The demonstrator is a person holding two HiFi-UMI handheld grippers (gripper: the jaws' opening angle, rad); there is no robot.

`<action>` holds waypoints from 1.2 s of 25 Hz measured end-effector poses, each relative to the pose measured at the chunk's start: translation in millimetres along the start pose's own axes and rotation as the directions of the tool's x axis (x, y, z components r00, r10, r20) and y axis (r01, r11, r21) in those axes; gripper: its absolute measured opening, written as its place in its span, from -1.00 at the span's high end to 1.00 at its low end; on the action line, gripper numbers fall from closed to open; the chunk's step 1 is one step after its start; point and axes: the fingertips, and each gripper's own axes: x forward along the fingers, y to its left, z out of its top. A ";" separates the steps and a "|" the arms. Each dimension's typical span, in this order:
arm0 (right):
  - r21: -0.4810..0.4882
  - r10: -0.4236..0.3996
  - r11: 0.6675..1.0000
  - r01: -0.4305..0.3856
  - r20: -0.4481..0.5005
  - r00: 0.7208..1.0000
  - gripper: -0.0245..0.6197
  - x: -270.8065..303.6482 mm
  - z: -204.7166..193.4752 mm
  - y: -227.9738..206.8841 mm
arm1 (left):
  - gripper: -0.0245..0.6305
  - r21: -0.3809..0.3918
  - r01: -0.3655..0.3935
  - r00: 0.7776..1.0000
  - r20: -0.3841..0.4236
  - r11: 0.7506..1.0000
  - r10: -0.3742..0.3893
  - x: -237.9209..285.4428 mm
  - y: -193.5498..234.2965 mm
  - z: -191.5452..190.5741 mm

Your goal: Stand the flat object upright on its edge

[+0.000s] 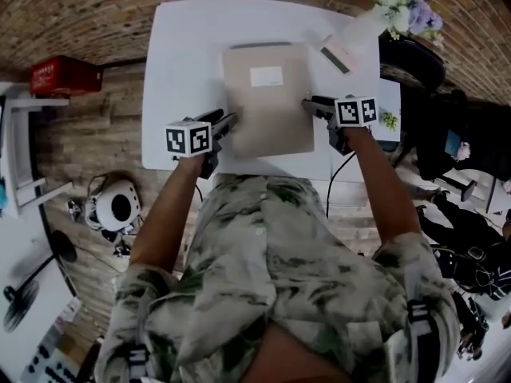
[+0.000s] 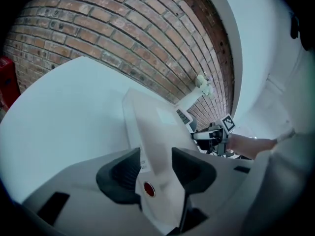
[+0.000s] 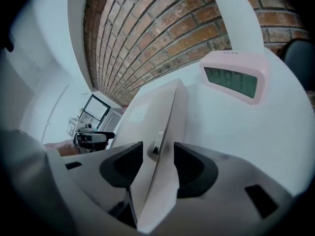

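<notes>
Flat beige object (image 1: pixel 267 102) upright on edge on white table (image 1: pixel 184 54), leaning slightly, pale label on its face, near pink clock (image 1: pixel 335 54) on the person's side. Left gripper (image 2: pixel 155 163) at side edge farther from clock, right gripper (image 3: pixel 157 163) at side edge nearer clock. Both sets of fingers (image 3: pixel 192 168) released, spread either side of slab, not pressing.

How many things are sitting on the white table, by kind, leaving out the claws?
Flat beige folder: 1
Pink device with a display: 1
Vase of flowers: 1
Small green-and-white item at the right edge, too small to identify: 1
Total: 4
</notes>
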 end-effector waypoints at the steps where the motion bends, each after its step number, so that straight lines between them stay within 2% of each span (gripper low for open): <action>1: -0.001 0.009 1.000 -0.009 -0.013 1.000 0.26 2.6 0.7 -0.2 | 0.34 -0.008 0.000 1.000 -0.003 1.000 0.000 3.1 2.1 0.9; 8: 0.009 0.037 0.999 -0.036 -0.064 0.997 0.26 11.9 4.7 -3.2 | 0.31 -0.054 0.019 0.999 -0.041 0.998 -0.021 23.6 6.7 0.2; 13: -0.001 0.019 1.000 -0.019 -0.069 0.997 0.29 13.1 4.9 -1.1 | 0.30 -0.068 -0.005 0.998 -0.060 0.998 0.001 27.1 13.7 -0.4; 23: -0.018 -0.003 1.000 0.002 -0.074 0.997 0.36 10.4 0.8 8.1 | 0.38 -0.050 -0.030 0.998 -0.055 0.998 0.027 18.6 12.3 0.4; 30: -0.082 -0.001 0.997 -0.003 -0.046 0.999 0.38 1.7 9.7 31.7 | 0.40 0.008 -0.043 0.999 -0.009 0.999 0.043 -6.5 4.5 12.5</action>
